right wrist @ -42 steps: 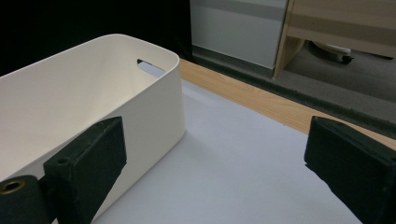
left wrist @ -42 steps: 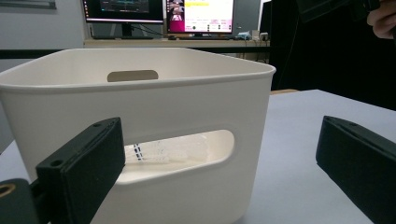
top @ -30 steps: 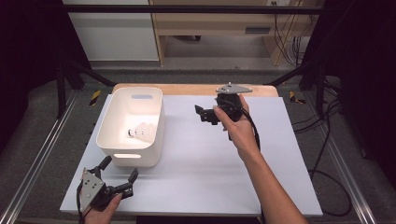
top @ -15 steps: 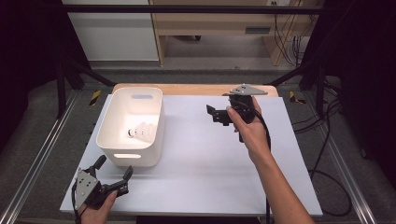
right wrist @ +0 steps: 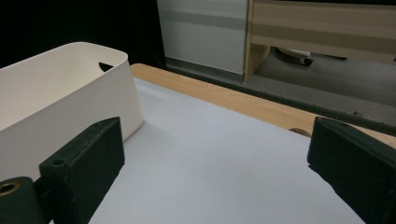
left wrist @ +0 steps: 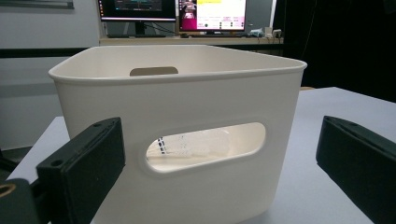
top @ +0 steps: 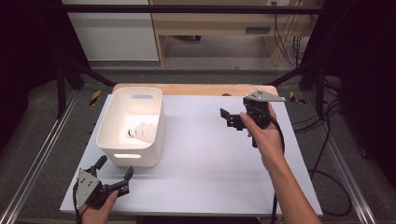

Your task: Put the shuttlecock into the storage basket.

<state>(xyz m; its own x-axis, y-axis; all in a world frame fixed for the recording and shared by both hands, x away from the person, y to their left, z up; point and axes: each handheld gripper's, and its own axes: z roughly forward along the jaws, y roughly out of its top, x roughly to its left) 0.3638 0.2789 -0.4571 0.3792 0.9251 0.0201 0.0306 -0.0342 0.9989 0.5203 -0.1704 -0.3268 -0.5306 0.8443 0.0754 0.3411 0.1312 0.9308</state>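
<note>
- High view: a white table (top: 205, 177) with a white bin (top: 132, 125) at its left, long axis running away from the person. A shuttlecock (top: 141, 132) lies on the bin floor, cork end pointing left. The left gripper (top: 113, 176) sits at the near left corner, just in front of the bin's near wall, jaws spread wide and empty. The right gripper (top: 226, 118) is held over the far right of the table, well apart from the bin, its jaws pointing left toward it, open and empty. The left gripper is much the nearer to the bin.
- Left gripper view: the wide black jaws frame the bin's (left wrist: 177, 126) near wall straight ahead. The shuttlecock (left wrist: 194, 145) shows through the handle slot.
- Right gripper view: jaws wide, nothing between them but bare table (right wrist: 210, 177). The bin (right wrist: 60, 112) lies ahead to the left.
</note>
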